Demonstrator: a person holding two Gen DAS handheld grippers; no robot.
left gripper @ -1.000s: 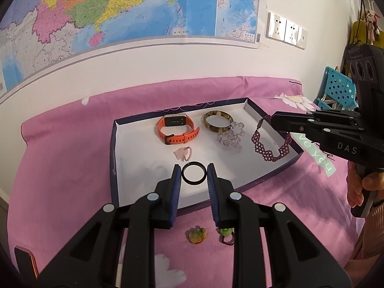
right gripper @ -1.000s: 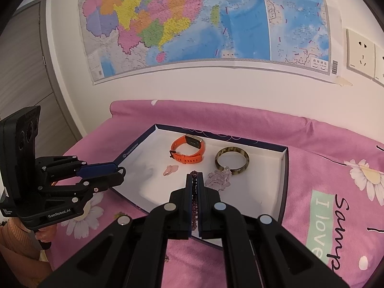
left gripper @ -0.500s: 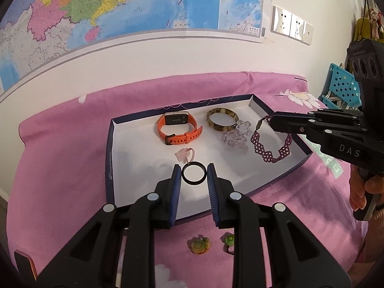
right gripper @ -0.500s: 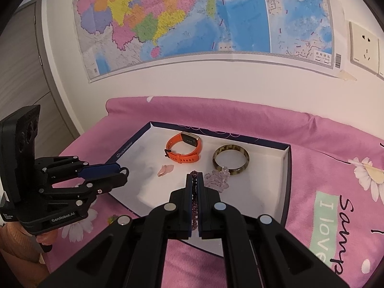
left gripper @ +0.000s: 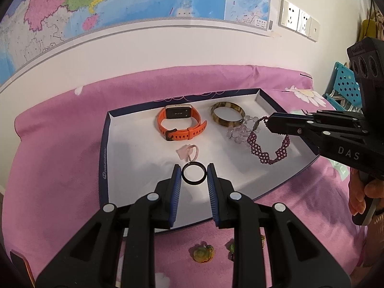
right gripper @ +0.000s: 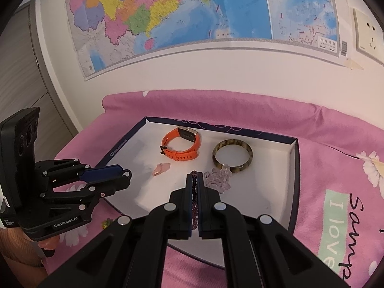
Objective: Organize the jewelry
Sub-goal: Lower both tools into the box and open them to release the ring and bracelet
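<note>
A shallow white tray (left gripper: 124, 158) with a dark blue rim lies on the pink bedspread. In it are an orange smartwatch (left gripper: 180, 124), a tortoiseshell bangle (left gripper: 227, 117), a clear bead bracelet (left gripper: 237, 133) and a small pink ring (left gripper: 188, 152). My left gripper (left gripper: 194, 174) is shut on a black ring (left gripper: 194, 174), held above the tray's front part. My right gripper (right gripper: 195, 180) is shut on a purple beaded bracelet (left gripper: 268, 150), which hangs over the tray's right side. The tray (right gripper: 252, 192) also shows in the right wrist view.
Two small green-yellow trinkets (left gripper: 202, 254) lie on the bedspread in front of the tray. A wall with a map (left gripper: 120, 7) stands behind the bed. A blue perforated crate (left gripper: 343, 88) is at the far right.
Both grippers have moved slightly forward over the tray, each still holding its piece. The purple bracelet hangs a little lower and farther in.
</note>
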